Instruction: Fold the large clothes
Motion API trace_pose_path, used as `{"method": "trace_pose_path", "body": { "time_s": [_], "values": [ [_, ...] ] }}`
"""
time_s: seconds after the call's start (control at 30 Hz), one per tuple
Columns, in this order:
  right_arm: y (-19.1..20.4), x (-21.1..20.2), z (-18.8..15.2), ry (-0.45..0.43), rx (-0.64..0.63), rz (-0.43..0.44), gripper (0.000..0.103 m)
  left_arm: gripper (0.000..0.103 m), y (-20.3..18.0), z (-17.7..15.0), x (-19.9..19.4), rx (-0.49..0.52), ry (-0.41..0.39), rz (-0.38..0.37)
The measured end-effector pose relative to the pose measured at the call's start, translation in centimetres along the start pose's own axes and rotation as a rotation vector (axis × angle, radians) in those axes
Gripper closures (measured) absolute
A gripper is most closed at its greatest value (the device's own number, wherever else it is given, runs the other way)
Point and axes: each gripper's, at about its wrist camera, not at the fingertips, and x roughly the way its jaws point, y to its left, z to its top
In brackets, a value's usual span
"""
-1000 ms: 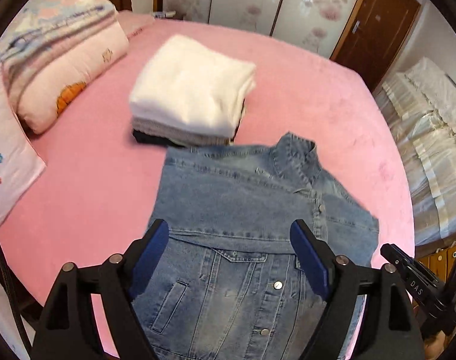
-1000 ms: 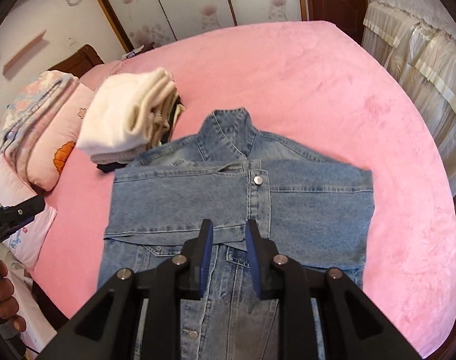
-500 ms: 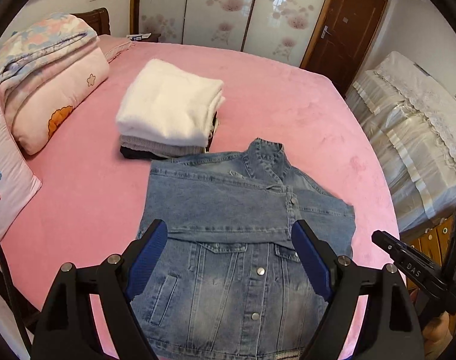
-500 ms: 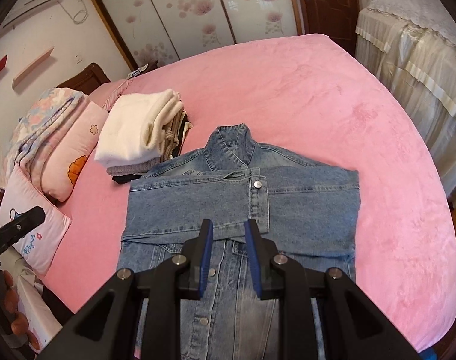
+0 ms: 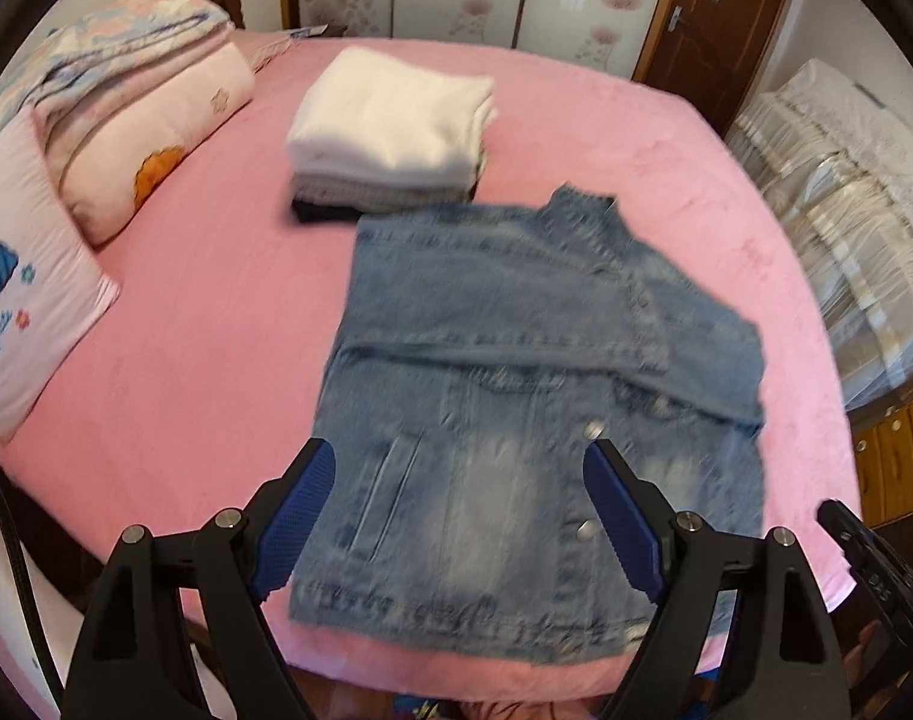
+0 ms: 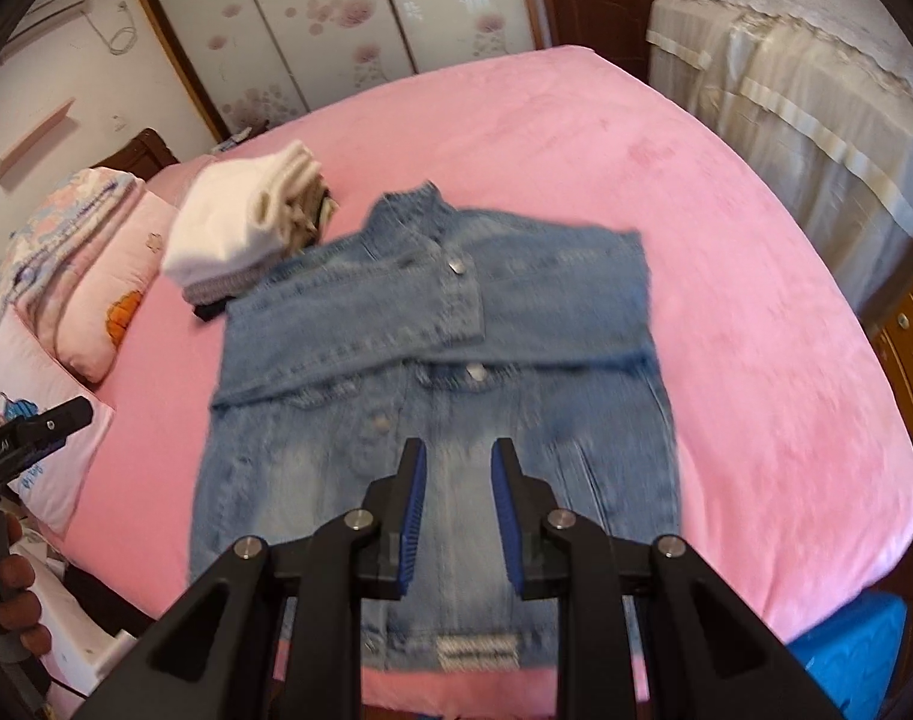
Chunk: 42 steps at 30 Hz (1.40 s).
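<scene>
A blue denim jacket (image 5: 516, 396) lies flat on the pink bed (image 5: 216, 312), front up, with both sleeves folded across the chest and its hem at the near edge. It also shows in the right wrist view (image 6: 444, 372). My left gripper (image 5: 456, 516) is wide open and empty, held above the jacket's lower part. My right gripper (image 6: 456, 504) is part open and empty, above the jacket's lower middle. Both views are blurred by motion.
A stack of folded clothes with a white one on top (image 5: 390, 126) sits beyond the jacket's left shoulder. Pillows and a folded quilt (image 5: 126, 114) lie at the left. A covered piece of furniture (image 6: 804, 90) stands to the right of the bed (image 6: 756, 360).
Both grippers have drawn back toward the near edge of the bed, so the whole jacket and its hem show now. The right gripper's jaws have opened wider.
</scene>
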Motion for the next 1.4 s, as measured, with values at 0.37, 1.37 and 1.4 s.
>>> {"method": "trace_pose_path", "body": {
  "time_s": [0.37, 1.37, 1.4],
  "values": [
    [-5.3, 1.2, -8.1, 0.056, 0.065, -0.060, 0.061, 0.019, 5.9, -7.7, 5.8, 0.062, 0.113, 0.038],
    [-15.8, 11.3, -13.1, 0.211, 0.286, -0.027, 0.058, 0.006, 14.3, -14.8, 20.0, -0.118, 0.313, -0.134],
    [-15.8, 11.2, -13.0, 0.213, 0.288, -0.017, 0.062, 0.006, 14.2, -14.8, 20.0, -0.119, 0.313, -0.135]
  ]
}}
